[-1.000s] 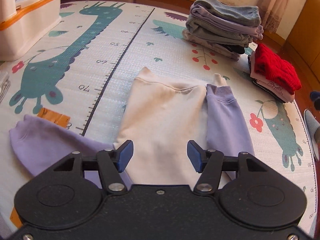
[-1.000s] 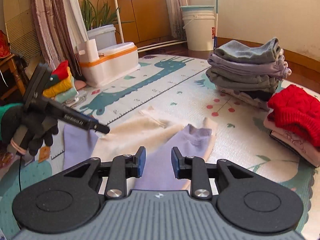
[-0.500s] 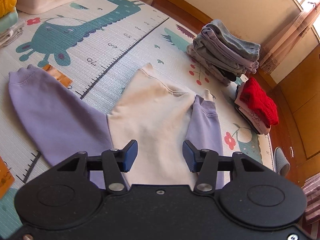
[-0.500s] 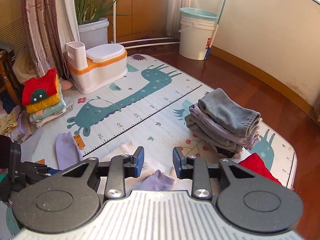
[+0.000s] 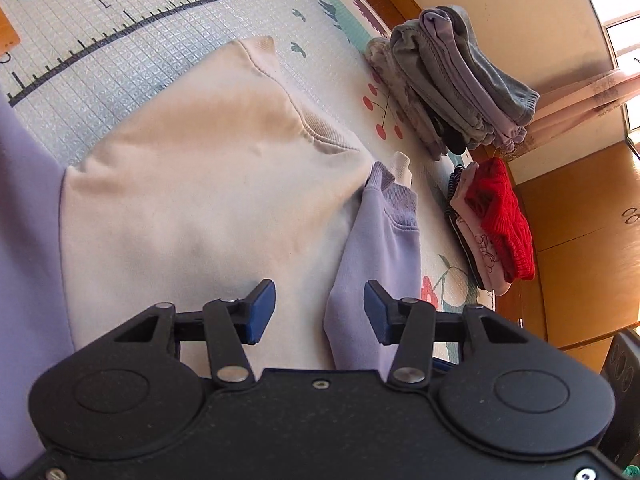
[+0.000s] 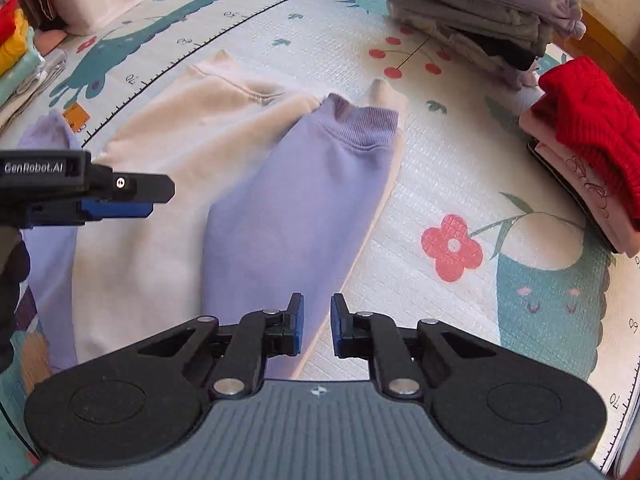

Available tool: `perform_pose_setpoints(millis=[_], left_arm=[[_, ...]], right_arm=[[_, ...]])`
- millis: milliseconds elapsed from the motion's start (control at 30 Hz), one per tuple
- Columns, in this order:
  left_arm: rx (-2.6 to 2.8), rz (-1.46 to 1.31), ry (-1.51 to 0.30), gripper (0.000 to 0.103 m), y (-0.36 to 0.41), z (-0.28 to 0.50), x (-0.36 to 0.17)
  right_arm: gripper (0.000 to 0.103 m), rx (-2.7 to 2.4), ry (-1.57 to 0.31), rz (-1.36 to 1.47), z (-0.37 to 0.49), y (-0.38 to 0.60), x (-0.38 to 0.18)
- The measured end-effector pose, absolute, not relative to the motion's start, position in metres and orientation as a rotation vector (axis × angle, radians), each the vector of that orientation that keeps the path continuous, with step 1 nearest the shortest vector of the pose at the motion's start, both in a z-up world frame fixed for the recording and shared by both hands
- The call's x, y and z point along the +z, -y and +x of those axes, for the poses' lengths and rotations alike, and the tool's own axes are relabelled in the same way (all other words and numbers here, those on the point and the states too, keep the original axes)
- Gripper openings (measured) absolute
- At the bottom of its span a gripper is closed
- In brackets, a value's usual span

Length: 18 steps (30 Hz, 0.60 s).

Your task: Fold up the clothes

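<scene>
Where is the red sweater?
In both views the red sweater sits at the right, atop a pink pile on the mat's edge, beside the grey stack.

Play mat [image 6: 460,184], sweatshirt [image 6: 192,136] flat, grey folded stack [image 6: 480,12], red-topped pile [image 6: 584,140]

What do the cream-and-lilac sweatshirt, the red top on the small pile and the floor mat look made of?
Sweatshirt: likely cotton fleece jersey; matte, soft creases, ribbed lilac cuff.
Red top: chunky knit, probably wool or acrylic; raised, bumpy stitch texture.
Mat: seemingly foam or plastic sheet with a printed design; embossed grid, slight sheen.
</scene>
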State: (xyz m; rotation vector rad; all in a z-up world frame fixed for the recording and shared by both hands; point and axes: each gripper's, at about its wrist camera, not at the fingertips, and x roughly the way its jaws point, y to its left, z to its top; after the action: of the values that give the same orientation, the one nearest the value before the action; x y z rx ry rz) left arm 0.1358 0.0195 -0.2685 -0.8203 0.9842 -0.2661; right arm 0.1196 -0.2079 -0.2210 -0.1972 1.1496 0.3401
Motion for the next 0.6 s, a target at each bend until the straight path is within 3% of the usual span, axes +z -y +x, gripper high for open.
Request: perform_pose_setpoints(millis=[200,467,500,533,600], left_arm=[[-0.287,-0.838,-0.985,0.036,-0.012,0.144,-0.277],[-0.3,-0.809,-1.002,0.034,0.006,0.146,-0.279],[-0.285,-0.799,-1.01,0.024,0.006,0.145,-0.28],[-0.267,-0.787,-1.02,0.002,0.006,0.145,-0.281],[-0.258,-0.777,-0.981,0.0,0.004,0.139,-0.278]], right_arm=[[0.012,0.357,-1.091,-0.116,0.134,0.211,-0.23],[0.012,0.318,-1.13,-0.014,0.146,0.216,-0.254],[0.012,0.314,-1.13,0.0,0.146,0.216,-0.255],[0.012,0.31,-1.13,0.013,0.146,0.217,-0.257],[0.011,0.303,-1.13,0.036,0.147,0.219,-0.258]])
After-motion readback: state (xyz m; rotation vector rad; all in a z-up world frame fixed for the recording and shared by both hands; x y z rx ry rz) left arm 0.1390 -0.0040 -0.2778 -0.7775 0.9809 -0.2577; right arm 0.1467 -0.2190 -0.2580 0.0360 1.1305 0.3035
